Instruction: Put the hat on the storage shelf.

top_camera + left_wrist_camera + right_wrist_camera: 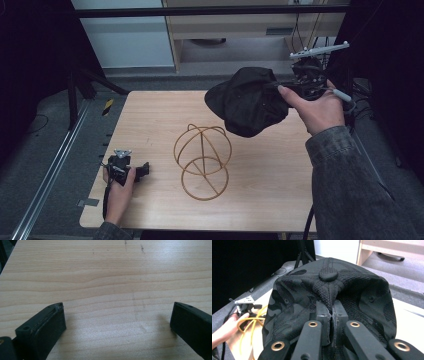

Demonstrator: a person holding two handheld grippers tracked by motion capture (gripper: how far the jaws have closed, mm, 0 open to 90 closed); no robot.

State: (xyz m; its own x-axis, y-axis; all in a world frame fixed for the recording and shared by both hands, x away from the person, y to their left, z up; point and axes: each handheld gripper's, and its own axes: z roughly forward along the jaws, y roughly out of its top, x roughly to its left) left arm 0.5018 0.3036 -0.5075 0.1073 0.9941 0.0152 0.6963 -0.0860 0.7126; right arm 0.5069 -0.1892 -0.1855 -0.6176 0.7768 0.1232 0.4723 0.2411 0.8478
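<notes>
From the high view, I see my right gripper point(300, 86) up in the air over the far right side of the bench point(270, 195). It holds a black cap point(247, 102), which hangs out to the left of my hand. Below the cap, near the middle of the bench, stands a yellow wire stand point(202, 161) shaped like a round head. The cap is not touching it. My left gripper point(131, 170) rests low on the near left part of the bench, well apart from the stand.

In the left gripper view, my two black jaws are spread wide. Nothing is between them, just bare wood.

In the right gripper view, my jaws are pressed together on a fold of the cap point(329, 297), just below the little button on top. The cloth bunches up where I pinch it. Far off at the left I can see my other hand and a bit of the yellow stand point(254, 321).

I think the cap is light and soft. It sags and folds, so it will flop when I move it. Pinching the top cloth works because the cloth squashes flat. The brim looks stiffer, so that may be a good place to hold too. The wire stand looks light and could tip if I bump it.
</notes>
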